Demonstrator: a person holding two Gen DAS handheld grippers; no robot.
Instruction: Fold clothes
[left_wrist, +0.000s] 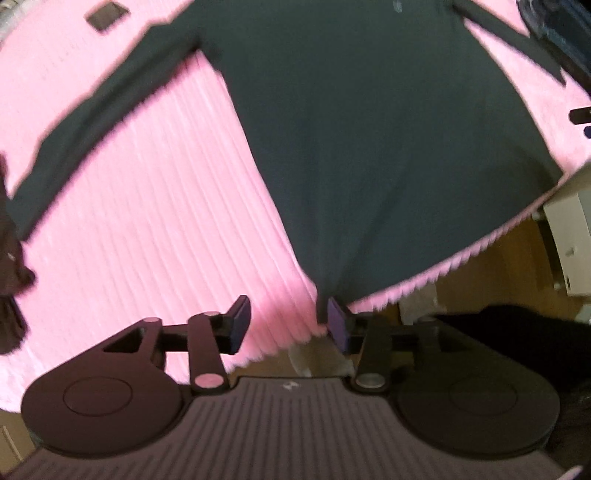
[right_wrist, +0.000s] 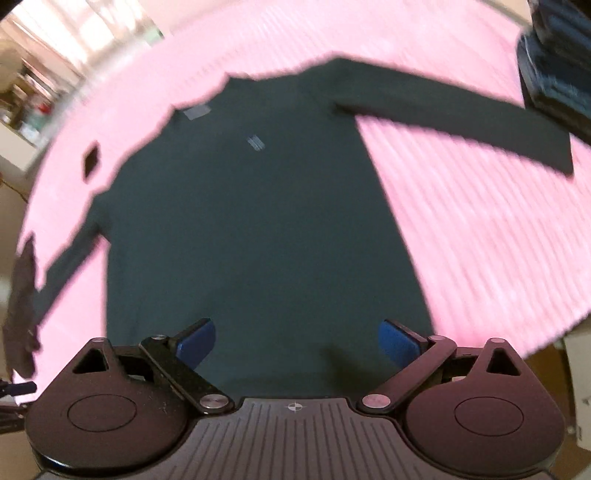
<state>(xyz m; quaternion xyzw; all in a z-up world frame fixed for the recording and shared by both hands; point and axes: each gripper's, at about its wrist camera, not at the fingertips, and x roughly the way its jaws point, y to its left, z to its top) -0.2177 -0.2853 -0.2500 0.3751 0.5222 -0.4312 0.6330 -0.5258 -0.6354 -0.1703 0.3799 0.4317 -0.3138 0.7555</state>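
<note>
A dark green long-sleeved shirt (right_wrist: 258, 229) lies spread flat on a pink ribbed blanket (right_wrist: 480, 240), both sleeves extended outward.

Left gripper (left_wrist: 290, 325): jaws apart, nothing held. The shirt's lower corner (left_wrist: 328, 291) lies just ahead of its right finger, at the blanket's edge.

Right gripper (right_wrist: 297, 341): jaws wide apart, nothing held. The shirt's hem lies directly between and ahead of the fingers.

A stack of folded dark blue clothes (right_wrist: 557, 59) sits far ahead to the right, touching one sleeve end.
</note>
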